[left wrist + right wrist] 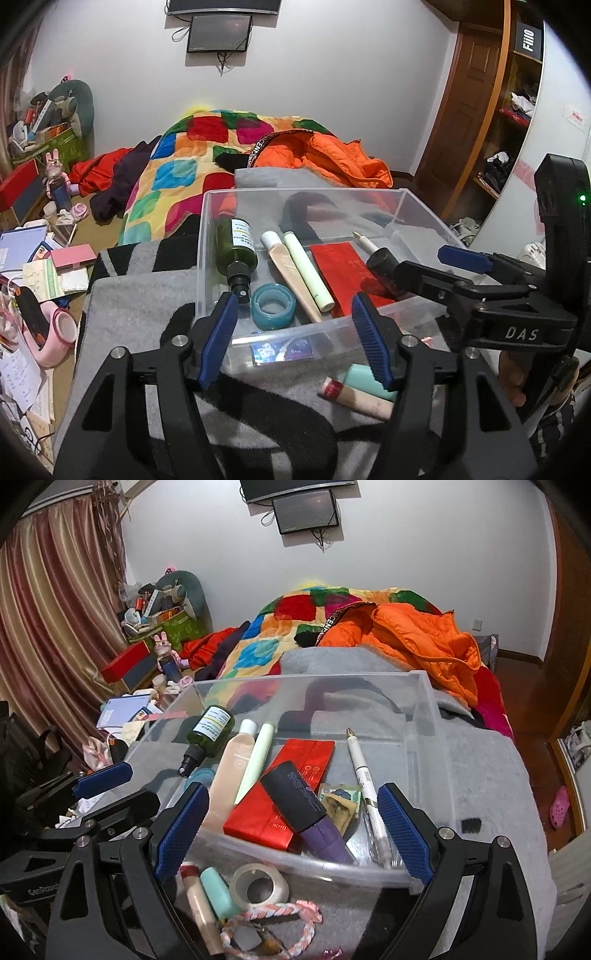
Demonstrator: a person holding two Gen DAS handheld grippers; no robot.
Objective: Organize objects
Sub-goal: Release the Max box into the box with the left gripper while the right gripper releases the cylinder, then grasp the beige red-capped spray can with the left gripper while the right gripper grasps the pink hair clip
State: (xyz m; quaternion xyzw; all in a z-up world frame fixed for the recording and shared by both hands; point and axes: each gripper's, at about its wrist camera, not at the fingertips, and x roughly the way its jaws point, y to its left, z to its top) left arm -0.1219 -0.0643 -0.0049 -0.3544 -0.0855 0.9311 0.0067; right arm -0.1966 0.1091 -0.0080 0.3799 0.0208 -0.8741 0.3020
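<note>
Hovering over a clear plastic bin (428,716) that sits on a grey blanket (480,775) on a bed, both grippers stand spread wide and hold nothing. The left gripper (295,339) hangs over the bin's near wall; the right gripper (291,834) hangs over its near edge. The sorting looks well along: already lying in the bin are a green spray bottle (210,731) with a white label too small to read, a beige tube (236,760), a pale green tube (258,753), a red box (295,775), a black-and-purple marker (306,805), a white pen (362,771), a small printed packet (340,801) and a teal tape roll (273,306). Still outside, on the blanket just before the near wall, lie a clear tape roll (260,884), a mint tube (218,890), a red-capped beige tube (199,904) and a pink-and-white braided cord (273,912) — these seem to be what remains. Readable writing: "DAS" on the right gripper's frame, "Fiio" on a shelf sign (529,40).
</note>
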